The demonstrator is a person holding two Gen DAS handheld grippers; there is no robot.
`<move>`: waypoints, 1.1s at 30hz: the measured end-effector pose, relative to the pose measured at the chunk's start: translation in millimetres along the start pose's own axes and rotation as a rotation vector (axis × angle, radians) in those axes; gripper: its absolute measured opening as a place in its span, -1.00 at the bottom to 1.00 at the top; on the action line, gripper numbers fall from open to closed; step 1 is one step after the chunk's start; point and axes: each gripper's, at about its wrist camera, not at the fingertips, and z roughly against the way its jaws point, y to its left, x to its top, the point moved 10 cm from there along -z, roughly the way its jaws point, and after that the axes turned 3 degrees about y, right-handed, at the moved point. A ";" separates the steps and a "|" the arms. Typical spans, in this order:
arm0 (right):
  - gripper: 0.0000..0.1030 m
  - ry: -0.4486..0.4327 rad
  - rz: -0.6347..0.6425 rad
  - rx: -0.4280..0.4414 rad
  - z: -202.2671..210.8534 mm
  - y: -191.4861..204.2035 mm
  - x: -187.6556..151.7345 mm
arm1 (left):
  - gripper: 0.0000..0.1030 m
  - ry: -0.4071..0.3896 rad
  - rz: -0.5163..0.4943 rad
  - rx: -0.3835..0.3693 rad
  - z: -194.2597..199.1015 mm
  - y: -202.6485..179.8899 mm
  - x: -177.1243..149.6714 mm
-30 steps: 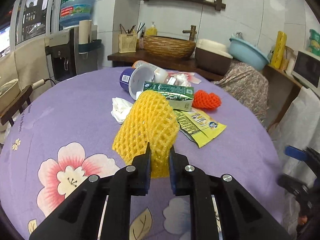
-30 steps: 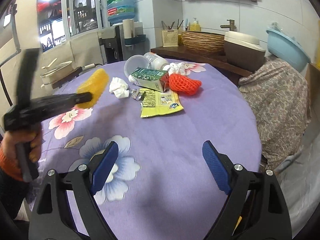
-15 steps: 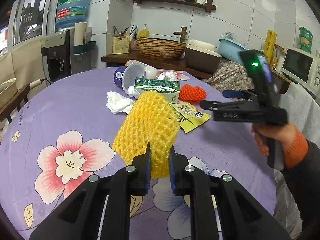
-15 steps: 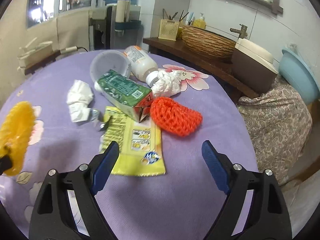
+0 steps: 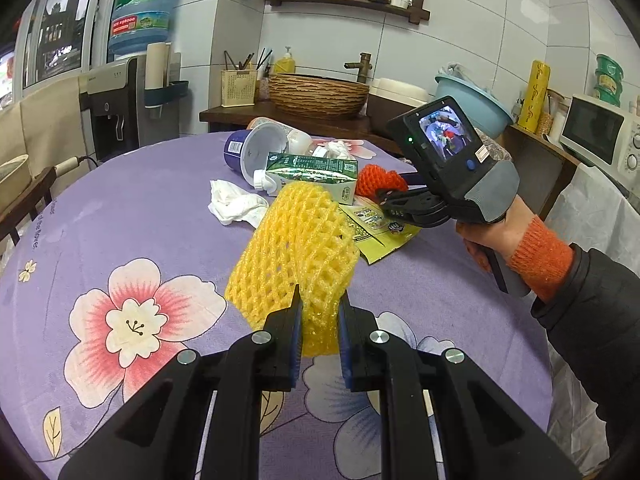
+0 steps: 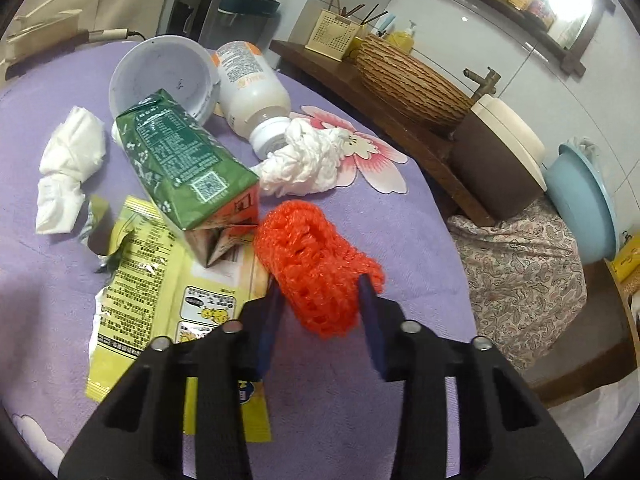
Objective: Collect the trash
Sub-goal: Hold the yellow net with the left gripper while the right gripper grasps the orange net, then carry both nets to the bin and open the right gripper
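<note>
Nearest, the left gripper (image 5: 319, 312) pinches the yellow foam net (image 5: 296, 248), lifted above the purple flowered table (image 5: 120, 208). Further in, the right gripper (image 6: 320, 304) has just been closing its jaws and squeezes the orange foam net (image 6: 316, 264), lying beside the green carton (image 6: 180, 160), toward the far edge.
</note>
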 end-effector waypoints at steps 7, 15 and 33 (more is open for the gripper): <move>-0.69 -0.052 -0.076 0.042 21.5 -13.9 -12.9 | -0.70 0.000 -0.007 -0.005 -0.9 -4.8 -0.7; -0.70 -0.117 -0.217 0.121 73.2 -36.3 -52.2 | -0.70 -0.015 -0.033 -0.028 8.0 -22.3 0.4; -0.70 -0.005 -0.576 0.005 159.4 -136.0 -299.6 | -0.70 -0.008 -0.266 -0.330 10.2 -205.1 -13.1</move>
